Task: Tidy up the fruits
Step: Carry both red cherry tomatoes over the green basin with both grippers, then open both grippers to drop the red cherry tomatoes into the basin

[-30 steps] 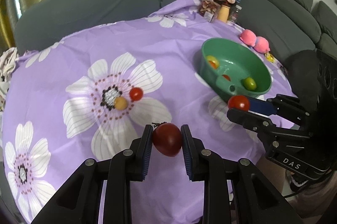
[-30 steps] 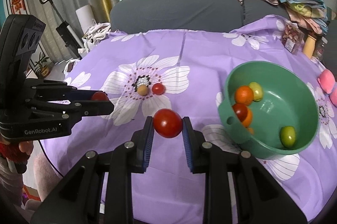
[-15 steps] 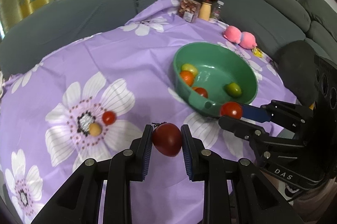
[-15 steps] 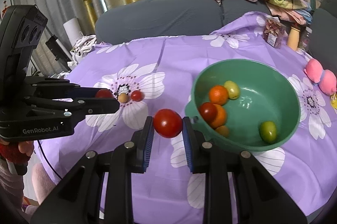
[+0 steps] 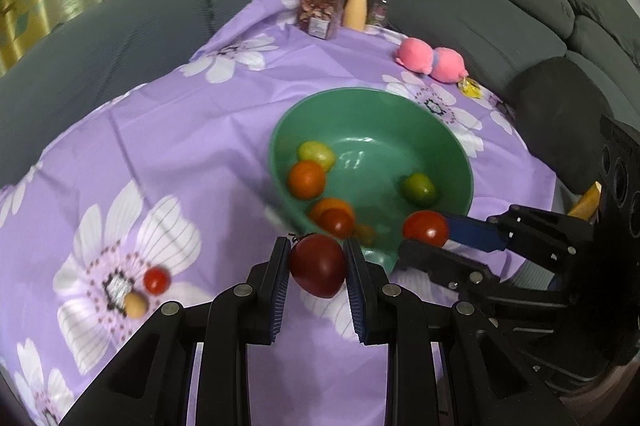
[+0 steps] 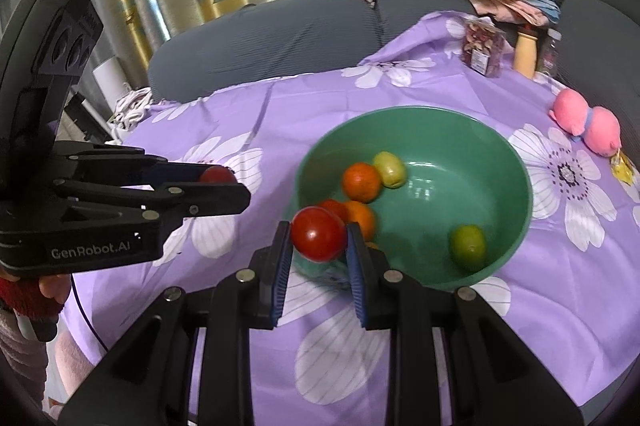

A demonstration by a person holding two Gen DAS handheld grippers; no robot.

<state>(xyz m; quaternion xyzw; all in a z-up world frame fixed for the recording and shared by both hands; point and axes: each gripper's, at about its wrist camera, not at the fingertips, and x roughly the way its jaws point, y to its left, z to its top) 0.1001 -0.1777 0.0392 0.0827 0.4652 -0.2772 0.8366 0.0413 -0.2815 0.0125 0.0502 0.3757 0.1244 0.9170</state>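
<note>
Grey sofas ring our table, which is draped in a purple flowered cloth [image 5: 168, 130], and the green bowl [image 6: 516, 186] sits toward its right half. Our left gripper [image 5: 318, 266] is clenched on a dark red tomato [image 5: 318, 265]; our right gripper [image 6: 319, 241] is clenched on a brighter red tomato [image 6: 318, 234]. Both fruits are carried in the air, neither touching the cloth.

The bowl lies ahead and slightly right of each gripper. In the right wrist view, the brighter tomato already overlaps the near rim, so we judge our right hand the nearer to a drop; our left hangs just short of the rim on the near side. The bowl already holds orange, red and green fruit. A small red tomato [image 5: 157, 280] and a yellowish fruit [image 5: 134, 305], touching or nearly so, rest on a printed flower well to the left.

Compared with a second earlier, the bowl sits far closer and more central in both views, and the two loose fruits have slid away to the left. Both grips are unchanged.
</note>
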